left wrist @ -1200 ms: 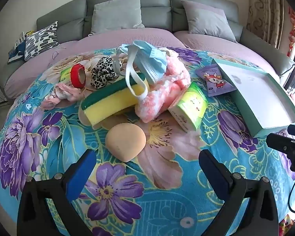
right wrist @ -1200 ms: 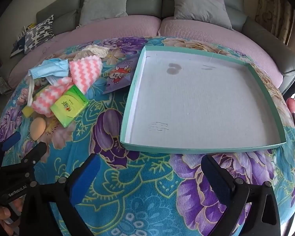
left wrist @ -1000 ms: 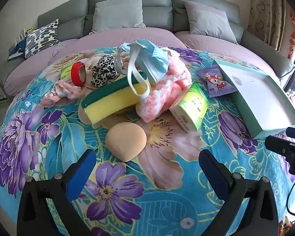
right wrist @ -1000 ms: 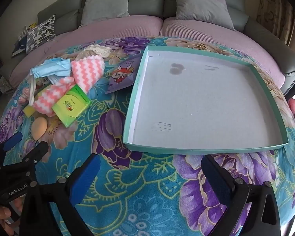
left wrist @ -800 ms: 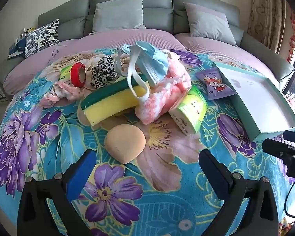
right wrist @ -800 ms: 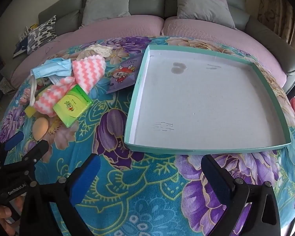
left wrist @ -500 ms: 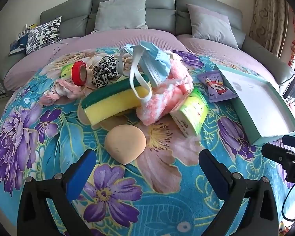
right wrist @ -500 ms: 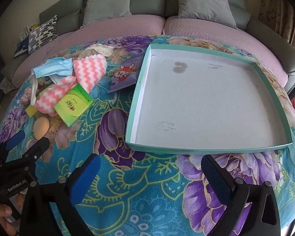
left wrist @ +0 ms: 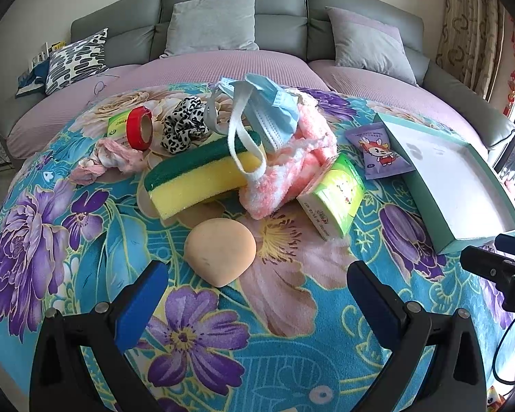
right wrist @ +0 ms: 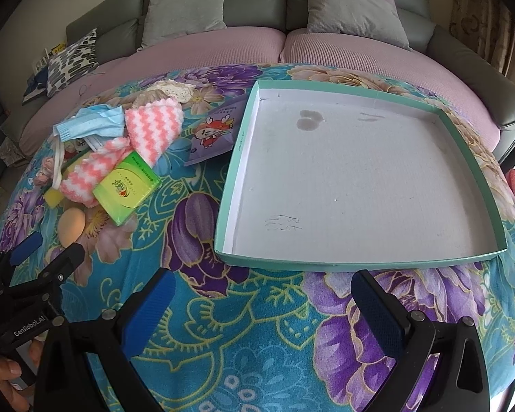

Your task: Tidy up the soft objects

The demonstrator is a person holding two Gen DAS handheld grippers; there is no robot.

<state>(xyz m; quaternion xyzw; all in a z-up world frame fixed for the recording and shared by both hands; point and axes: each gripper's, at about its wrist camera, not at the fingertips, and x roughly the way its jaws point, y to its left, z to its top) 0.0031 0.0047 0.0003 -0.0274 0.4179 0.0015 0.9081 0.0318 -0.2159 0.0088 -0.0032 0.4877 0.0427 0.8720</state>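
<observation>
A peach makeup sponge [left wrist: 219, 250] lies on the floral blanket just ahead of my open left gripper [left wrist: 255, 295]. Behind it sit a yellow and green sponge [left wrist: 199, 178], a pink and white fluffy cloth [left wrist: 292, 171] and a blue face mask [left wrist: 271, 113] draped over both. A leopard scrunchie [left wrist: 183, 125] and a pink rag [left wrist: 103, 159] lie further left. My right gripper [right wrist: 262, 305] stands open in front of the near edge of the empty teal tray [right wrist: 370, 264], nothing between its fingers. The pile [right wrist: 120, 161] shows at the left of the right wrist view.
A green tissue pack [left wrist: 336, 195], a purple snack packet [left wrist: 381, 151] and a red tape roll [left wrist: 139, 128] lie among the soft things. A grey sofa [left wrist: 257, 31] with cushions curves behind the blanket-covered surface. The left gripper [right wrist: 27, 274] and a hand [right wrist: 7, 374] appear at lower left.
Both cameras have drifted slightly; the pile and tray sit a little differently in view. Neither gripper has taken hold of anything and both stay open.
</observation>
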